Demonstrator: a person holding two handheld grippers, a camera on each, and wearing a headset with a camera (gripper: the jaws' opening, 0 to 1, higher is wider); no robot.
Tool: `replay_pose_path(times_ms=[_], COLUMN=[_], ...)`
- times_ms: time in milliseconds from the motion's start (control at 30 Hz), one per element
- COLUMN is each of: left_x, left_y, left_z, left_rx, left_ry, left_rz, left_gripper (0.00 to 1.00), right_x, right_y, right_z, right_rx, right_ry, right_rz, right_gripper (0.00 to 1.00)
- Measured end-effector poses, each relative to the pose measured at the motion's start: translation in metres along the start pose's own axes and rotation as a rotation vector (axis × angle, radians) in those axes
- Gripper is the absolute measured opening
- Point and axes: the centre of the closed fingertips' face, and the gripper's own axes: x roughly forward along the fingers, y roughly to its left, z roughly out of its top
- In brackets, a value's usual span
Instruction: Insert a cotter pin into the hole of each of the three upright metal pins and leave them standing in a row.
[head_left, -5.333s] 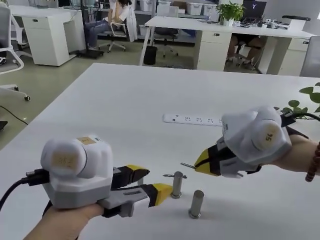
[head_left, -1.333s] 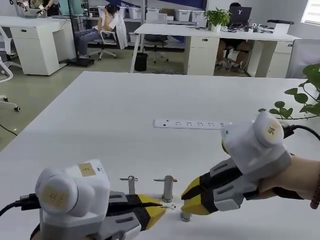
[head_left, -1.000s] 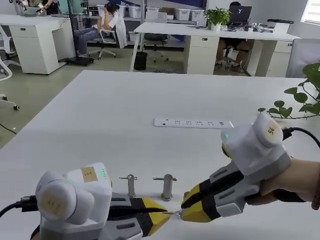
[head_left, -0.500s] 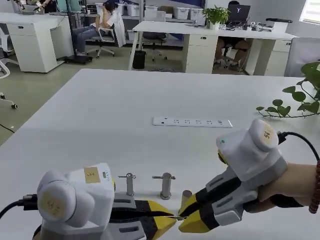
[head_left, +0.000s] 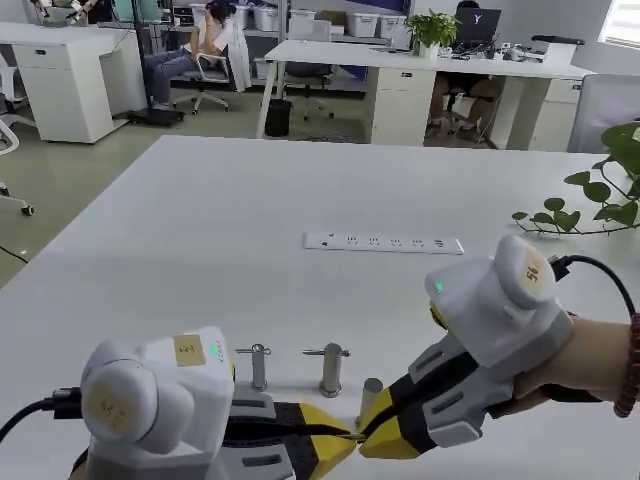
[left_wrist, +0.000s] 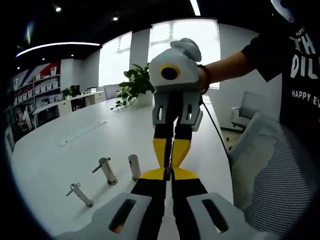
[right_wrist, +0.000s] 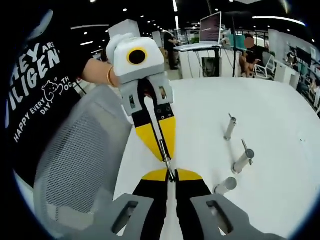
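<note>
Risk: cotter pin (right_wrist: 166, 161) slips or twists at handover. Left gripper (left_wrist: 170, 174) & right gripper (right_wrist: 171, 175) both look clenched on it, tip to tip, just above table (head_left: 300, 200), close beside bare 3rd upright pin (head_left: 370, 392). Uneven release could drop it; a careless swing could topple 3rd upright pin. 2 fitted pins (head_left: 259, 366) stand nearby.

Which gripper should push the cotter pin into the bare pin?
Probably right: the left gripper and the right gripper pinch the cotter pin, but the bare pin stands beside the right one's jaws.
</note>
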Motion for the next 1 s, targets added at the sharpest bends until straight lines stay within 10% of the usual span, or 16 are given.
replay_pose_path(times_ms=[367,1000], left_x=[0.007,0.019], left_y=[0.004,0.027], left_z=[-0.006,-0.009], left_rx=[0.003,-0.027], left_ry=[0.029,0.017], left_rz=[0.023,0.157], left_gripper=[0.03,0.20], right_x=[0.001,-0.019], right_y=[0.000,-0.032], right_z=[-0.009,-0.041], right_rx=[-0.124,-0.134], right_ry=[0.103,0.199], right_rz=[-0.028,-0.149], right_gripper=[0.00,0.00])
